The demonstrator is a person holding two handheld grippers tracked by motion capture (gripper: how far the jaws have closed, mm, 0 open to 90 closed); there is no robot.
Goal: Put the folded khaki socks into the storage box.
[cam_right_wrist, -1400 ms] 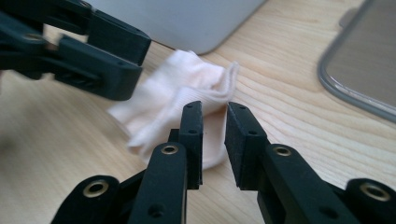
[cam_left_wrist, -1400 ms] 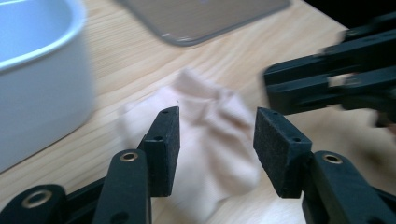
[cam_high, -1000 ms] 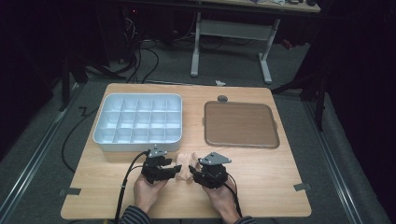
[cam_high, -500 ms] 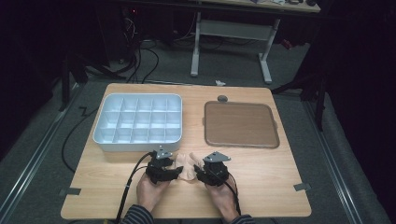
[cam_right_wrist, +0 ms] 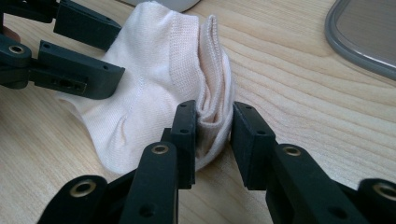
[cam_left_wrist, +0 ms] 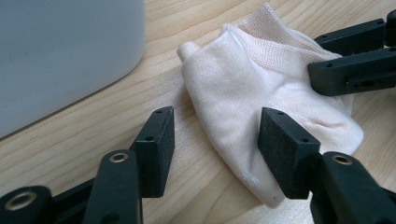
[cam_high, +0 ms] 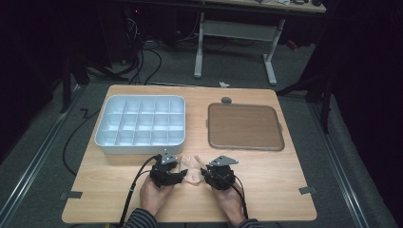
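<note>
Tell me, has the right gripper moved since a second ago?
Yes. The right gripper has slid a little toward the near table edge, away from the brown tray, and its jaws have just been closing on the sock.

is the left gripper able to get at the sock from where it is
Probably yes. The left gripper stands open with one pad already on the sock and bare table under the other; only the right gripper, pinching the far edge, is near.

Left gripper (cam_left_wrist: 212,147) jaws apart over pale sock (cam_left_wrist: 261,93) on wooden table (cam_left_wrist: 154,79); white bin (cam_left_wrist: 60,56) beside.
</note>
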